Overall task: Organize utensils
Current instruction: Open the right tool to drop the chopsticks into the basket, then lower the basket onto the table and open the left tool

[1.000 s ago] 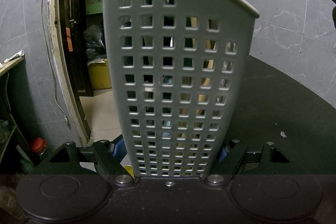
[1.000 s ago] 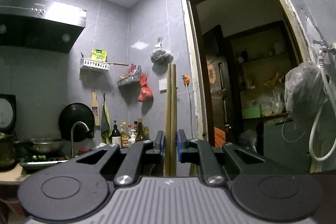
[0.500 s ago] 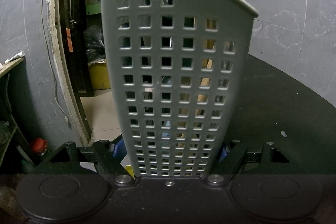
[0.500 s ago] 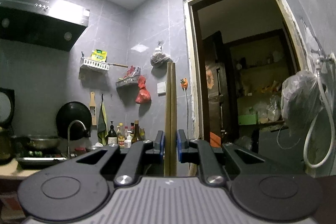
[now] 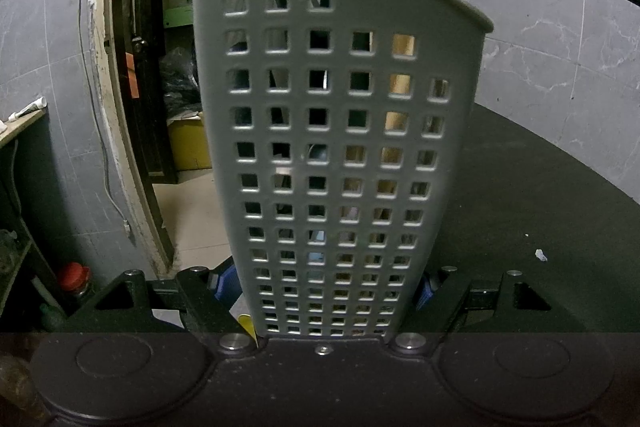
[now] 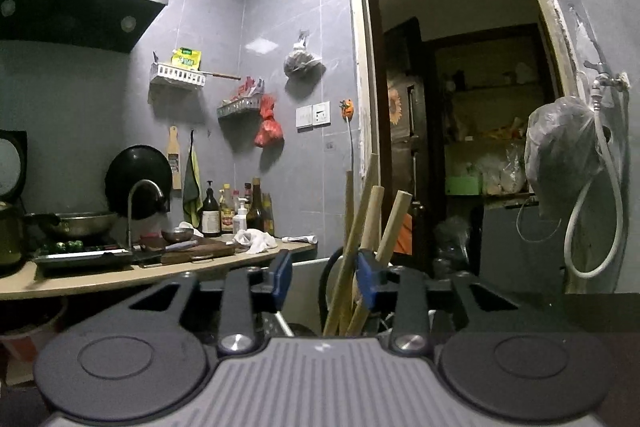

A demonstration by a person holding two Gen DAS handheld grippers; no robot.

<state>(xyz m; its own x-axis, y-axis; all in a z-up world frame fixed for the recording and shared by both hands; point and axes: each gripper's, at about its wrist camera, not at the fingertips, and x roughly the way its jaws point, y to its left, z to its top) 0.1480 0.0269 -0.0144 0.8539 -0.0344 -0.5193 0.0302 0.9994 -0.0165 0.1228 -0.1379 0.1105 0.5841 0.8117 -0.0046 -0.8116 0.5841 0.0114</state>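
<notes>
R gripper (image 6: 325,281) jaws opening, chopsticks (image 6: 362,227) loose between, upright, leaning to 1 o'clock in holder (image 5: 340,131); L gripper (image 5: 324,287) clamps it.

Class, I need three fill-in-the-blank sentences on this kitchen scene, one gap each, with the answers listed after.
1. The left gripper is shut on a grey utensil holder whose wall has rows of square ____.
2. The chopsticks standing in it are made of ____.
3. The bag hanging under the wall shelf is ____.

Answers: holes; wood; red
</notes>
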